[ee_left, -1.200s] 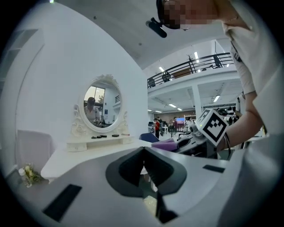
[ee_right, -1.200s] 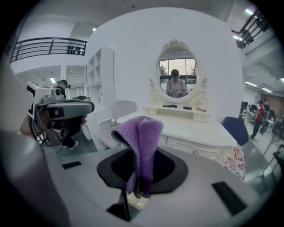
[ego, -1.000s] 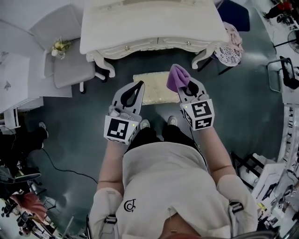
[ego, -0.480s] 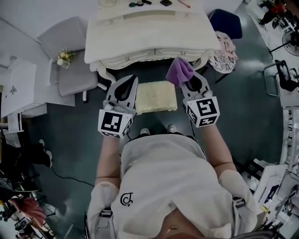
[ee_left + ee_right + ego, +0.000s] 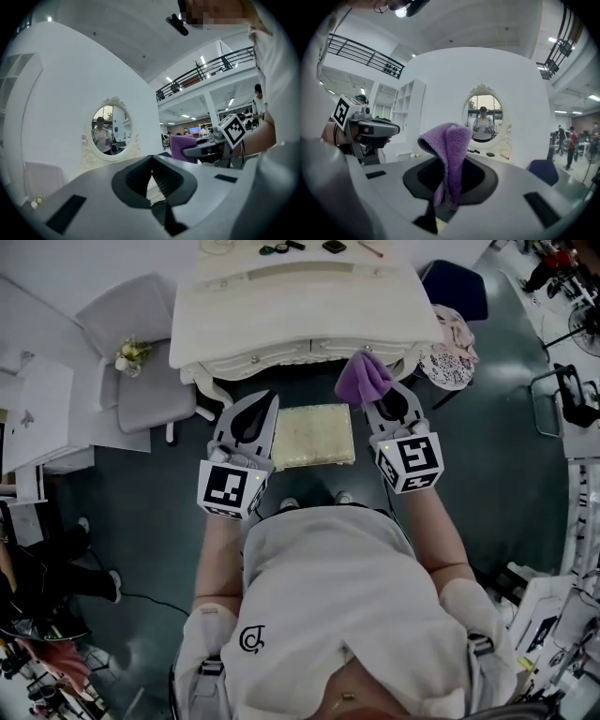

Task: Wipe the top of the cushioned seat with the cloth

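- The left tool (image 5: 270,399) is nearest, held out level from the person's left hand. Its jaws are pressed together with nothing between them.
- The right tool (image 5: 370,401) is level with it on the other side. Its jaws are clamped on a purple cloth (image 5: 362,379), which bunches up past the tips as a folded peak (image 5: 450,140).
- The cushioned seat (image 5: 314,435), a cream square, sits low between the two tools in the head view, just past the person's feet.
- The cloth is up in the air beyond the seat's far right corner, off the cushion.
- Behind the seat stands a cream worktop (image 5: 300,315) with carved legs and a few small items along its far edge.
- An oval mirror (image 5: 483,123) in an ornate frame hangs on the white wall behind.
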Tool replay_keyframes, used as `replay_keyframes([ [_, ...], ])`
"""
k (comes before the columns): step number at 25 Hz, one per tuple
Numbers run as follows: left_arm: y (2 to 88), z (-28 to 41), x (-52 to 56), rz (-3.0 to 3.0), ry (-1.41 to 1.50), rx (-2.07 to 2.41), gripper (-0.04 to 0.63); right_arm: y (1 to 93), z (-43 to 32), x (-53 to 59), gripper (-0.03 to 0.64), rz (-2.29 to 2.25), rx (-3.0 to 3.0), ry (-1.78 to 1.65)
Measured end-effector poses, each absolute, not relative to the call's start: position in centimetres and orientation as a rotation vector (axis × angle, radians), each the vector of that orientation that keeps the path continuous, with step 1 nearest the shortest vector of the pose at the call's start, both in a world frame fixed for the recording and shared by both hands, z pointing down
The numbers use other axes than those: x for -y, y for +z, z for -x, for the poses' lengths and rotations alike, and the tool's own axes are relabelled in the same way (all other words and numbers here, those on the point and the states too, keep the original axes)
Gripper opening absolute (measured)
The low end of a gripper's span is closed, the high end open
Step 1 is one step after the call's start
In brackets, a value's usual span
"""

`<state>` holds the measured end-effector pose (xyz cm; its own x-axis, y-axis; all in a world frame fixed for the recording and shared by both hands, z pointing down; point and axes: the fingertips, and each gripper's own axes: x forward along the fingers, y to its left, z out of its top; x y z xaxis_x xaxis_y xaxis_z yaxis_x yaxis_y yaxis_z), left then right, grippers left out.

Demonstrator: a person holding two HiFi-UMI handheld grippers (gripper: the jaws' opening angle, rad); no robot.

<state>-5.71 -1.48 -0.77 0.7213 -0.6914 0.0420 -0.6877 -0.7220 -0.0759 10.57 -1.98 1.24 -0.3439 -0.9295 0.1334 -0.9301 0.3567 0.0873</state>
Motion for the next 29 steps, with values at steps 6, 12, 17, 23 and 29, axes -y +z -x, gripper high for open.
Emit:
replay_keyframes([
  [6, -0.8, 6.1, 1.8, 2.844, -0.116, -1.187, 0.012, 1.8, -9.6, 2.1, 0.075, -1.631, 2.489, 0.028],
  [12, -0.7, 6.6, 2.2, 2.842, -0.113, -1.207, 0.012, 1.8, -9.2, 2.2, 0.074, -1.611, 2.515, 0.003],
  [17, -0.7, 6.9, 2.4, 2.832, -0.102, -1.222, 0.012, 1.3, -9.6, 2.4, 0.074, -1.641, 2.524, -0.023],
  [23, -0.3, 6.7, 2.2, 2.832, -0.132, -1.229, 0.012, 1.4, -9.1, 2.1, 0.074, -1.609, 2.548, -0.052],
  [29, -0.2, 6.6, 2.2, 2.830, -0.133, -1.252, 0.012, 1.5, -8.1, 1.8, 0.074, -1.553, 2.589, -0.040],
])
